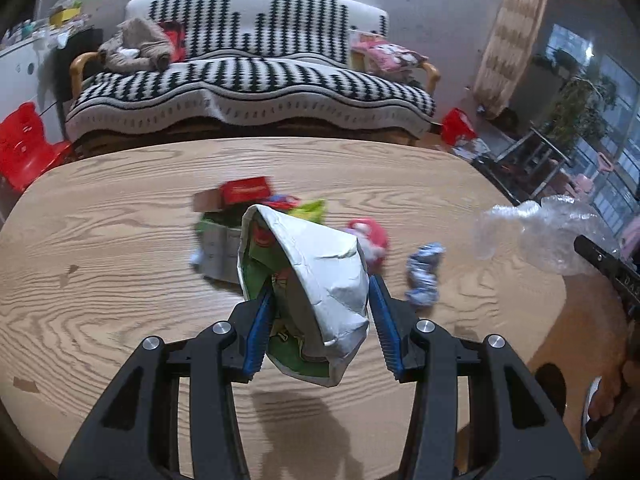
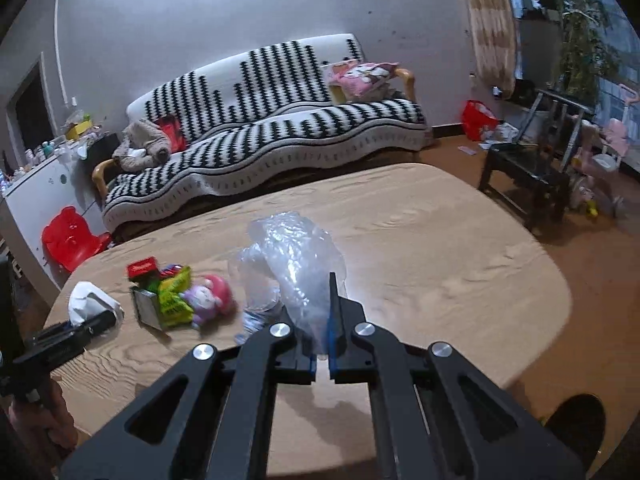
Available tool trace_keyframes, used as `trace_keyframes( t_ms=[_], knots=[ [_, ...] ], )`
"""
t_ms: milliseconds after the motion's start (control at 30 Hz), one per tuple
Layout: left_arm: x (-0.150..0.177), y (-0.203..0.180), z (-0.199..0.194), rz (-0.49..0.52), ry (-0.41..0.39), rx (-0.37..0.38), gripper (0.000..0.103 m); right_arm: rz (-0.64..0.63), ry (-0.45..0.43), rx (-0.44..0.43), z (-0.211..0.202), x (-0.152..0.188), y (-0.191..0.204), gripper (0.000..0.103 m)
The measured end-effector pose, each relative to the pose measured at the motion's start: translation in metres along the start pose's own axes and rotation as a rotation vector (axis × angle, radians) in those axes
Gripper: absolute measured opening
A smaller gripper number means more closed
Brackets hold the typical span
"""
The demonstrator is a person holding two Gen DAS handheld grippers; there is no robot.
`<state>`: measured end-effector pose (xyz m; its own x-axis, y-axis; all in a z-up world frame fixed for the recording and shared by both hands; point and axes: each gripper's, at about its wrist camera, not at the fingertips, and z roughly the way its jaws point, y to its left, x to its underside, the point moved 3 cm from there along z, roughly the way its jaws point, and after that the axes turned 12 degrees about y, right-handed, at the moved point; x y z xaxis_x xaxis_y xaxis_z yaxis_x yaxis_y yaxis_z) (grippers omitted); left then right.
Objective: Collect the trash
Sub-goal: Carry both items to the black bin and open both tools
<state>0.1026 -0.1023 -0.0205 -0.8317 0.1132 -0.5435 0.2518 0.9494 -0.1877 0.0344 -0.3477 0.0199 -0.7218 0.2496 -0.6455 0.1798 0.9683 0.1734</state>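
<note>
Your left gripper (image 1: 322, 312) clasps the silver snack bag (image 1: 320, 280) loosely at frame centre — it could slip out. Your right gripper (image 2: 322, 320) pinches slick bubble wrap (image 2: 296, 256) thinly — a jolt frees it.

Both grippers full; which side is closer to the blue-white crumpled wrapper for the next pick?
Left. The blue-white crumpled wrapper lies just right of the left gripper, which holds a foil snack bag. The right gripper, clamping clear plastic, sits farther.

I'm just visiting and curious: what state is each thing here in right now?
Left hand-held gripper: closed on the foil snack bag, lifted.
Right hand-held gripper: shut on the clear plastic wrap, lifted.
Blue-white wrapper: crumpled, lying on the table.
Small box: open, stuffed with wrappers.
</note>
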Motion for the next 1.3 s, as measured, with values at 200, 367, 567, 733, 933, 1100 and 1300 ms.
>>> trace_keyframes(
  t_ms=[200,367,567,733,933,1100,1300],
  knots=[
    [0.006,-0.061,0.004,0.094,0.000,0.070,0.046,0.083,-0.002,0.086,-0.041,0.023,-0.074,0.005],
    [0.020,-0.141,0.016,0.223,0.008,0.143,0.046,0.160,0.007,0.176,-0.075,0.051,-0.145,0.005],
    [0.059,-0.246,0.043,0.368,0.065,0.255,0.046,0.313,0.077,0.290,-0.103,0.099,-0.249,0.005],
    [0.105,-0.337,0.076,0.491,0.148,0.346,0.046,0.435,0.159,0.369,-0.113,0.143,-0.322,0.005],
    [0.159,-0.425,0.115,0.600,0.266,0.440,0.046,0.594,0.306,0.406,-0.104,0.197,-0.393,0.005],
    [0.202,-0.472,0.145,0.649,0.364,0.488,0.046,0.698,0.397,0.392,-0.091,0.235,-0.436,0.005],
    [0.242,-0.506,0.178,0.690,0.458,0.502,0.046,0.744,0.443,0.373,-0.084,0.256,-0.456,0.005]
  ],
)
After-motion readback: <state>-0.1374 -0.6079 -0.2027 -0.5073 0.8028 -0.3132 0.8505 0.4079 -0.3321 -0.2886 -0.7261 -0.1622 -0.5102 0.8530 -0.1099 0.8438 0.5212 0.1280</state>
